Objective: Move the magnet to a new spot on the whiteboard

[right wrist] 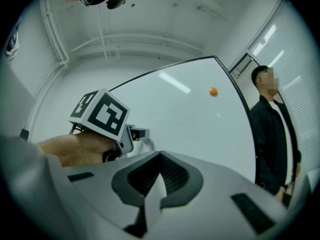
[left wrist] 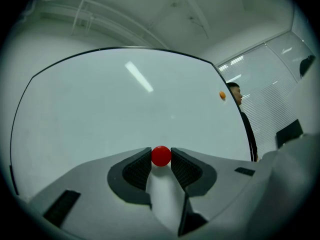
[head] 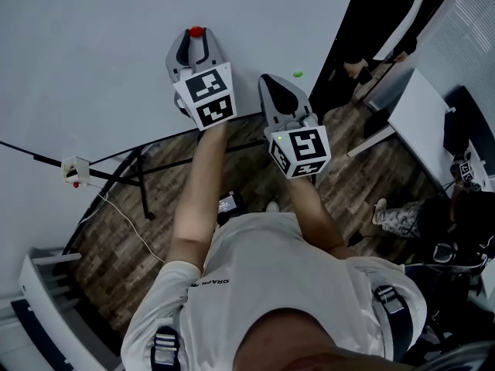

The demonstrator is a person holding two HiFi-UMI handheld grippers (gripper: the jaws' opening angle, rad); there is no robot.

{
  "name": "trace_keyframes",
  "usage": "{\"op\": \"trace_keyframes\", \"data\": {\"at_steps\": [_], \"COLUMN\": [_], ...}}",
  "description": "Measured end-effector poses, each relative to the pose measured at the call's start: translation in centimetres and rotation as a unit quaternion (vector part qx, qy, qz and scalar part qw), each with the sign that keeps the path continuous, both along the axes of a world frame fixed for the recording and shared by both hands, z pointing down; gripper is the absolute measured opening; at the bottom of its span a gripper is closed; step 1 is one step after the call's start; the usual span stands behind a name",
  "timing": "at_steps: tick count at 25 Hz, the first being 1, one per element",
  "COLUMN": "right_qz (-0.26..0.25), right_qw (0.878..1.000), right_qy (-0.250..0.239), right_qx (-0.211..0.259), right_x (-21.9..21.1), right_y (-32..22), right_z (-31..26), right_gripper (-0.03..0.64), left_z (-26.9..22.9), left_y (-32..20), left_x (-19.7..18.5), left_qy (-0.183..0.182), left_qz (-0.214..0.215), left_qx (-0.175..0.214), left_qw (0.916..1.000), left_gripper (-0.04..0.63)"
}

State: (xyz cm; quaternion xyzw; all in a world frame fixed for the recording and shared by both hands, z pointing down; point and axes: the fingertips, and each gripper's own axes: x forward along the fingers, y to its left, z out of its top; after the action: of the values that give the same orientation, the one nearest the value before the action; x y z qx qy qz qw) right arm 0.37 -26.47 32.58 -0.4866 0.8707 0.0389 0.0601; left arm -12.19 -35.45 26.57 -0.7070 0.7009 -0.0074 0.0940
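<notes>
The left gripper (head: 196, 40) is clamped on the red magnet (left wrist: 161, 155). Both pads (left wrist: 137, 168) bear on the magnet's sides, at the jaw tips. The magnet sits against the whiteboard (head: 93, 52), directly ahead of the gripper.

The right gripper (right wrist: 160, 155) has its jaws closed together with nothing between them. It is held just to the right of the left gripper, tips near the board; contact cannot be confirmed.

An orange magnet (right wrist: 213, 91) is on the board, up and to the right of both grippers. A person (right wrist: 272, 129) stands beyond the board's right edge.
</notes>
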Motion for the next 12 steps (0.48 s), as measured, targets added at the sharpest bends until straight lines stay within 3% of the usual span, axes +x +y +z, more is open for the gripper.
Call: {"op": "trace_keyframes", "data": {"at_steps": [12], "right_qz": [-0.002], "right_qw": [1.000], "right_qy": [-0.001], "right_qx": [0.001], "right_x": [-0.3], "right_y": [-0.2], "right_z": [-0.1], "right_gripper": [0.003], "left_z": [0.2], "left_y": [-1.2], "left_x": [-0.5], "left_qy": [-0.010], "left_qz": [-0.008], "left_qx": [-0.011], "left_qw": [0.9999], "left_gripper": [0.115]}}
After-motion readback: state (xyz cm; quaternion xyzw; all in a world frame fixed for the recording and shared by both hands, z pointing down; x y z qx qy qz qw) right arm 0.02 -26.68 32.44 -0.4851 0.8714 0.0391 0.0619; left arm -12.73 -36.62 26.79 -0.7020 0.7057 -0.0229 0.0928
